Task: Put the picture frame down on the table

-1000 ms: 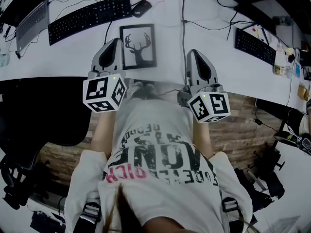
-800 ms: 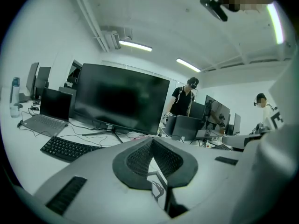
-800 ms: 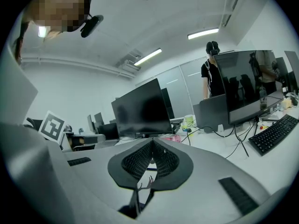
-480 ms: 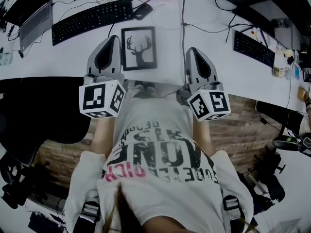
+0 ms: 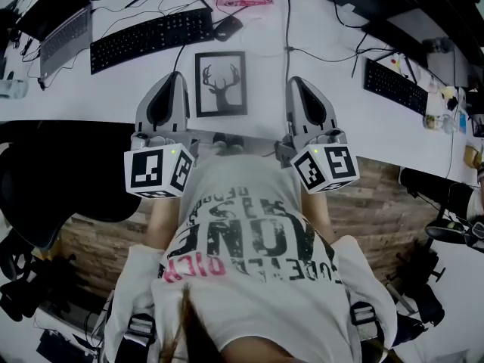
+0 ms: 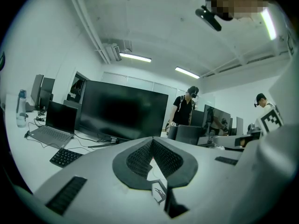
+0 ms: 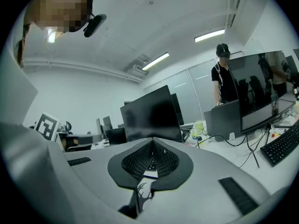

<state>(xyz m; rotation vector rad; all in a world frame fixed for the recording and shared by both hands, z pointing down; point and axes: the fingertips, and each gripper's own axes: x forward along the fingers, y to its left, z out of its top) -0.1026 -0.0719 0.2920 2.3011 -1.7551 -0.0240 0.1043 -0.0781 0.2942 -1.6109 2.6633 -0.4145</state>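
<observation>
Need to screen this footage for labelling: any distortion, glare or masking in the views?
Head view: fisheye bows the table edge, yet the picture frame reads sharp. Left gripper view: black round vignette, bright ceiling lights, mosaic patch at top. Right gripper view: same vignette, mosaic patch top left.

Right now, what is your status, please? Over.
Left gripper and right gripper both shut, empty. Picture frame flat on the table between them, touching neither. Keyboard and mouse beyond it, apart.
</observation>
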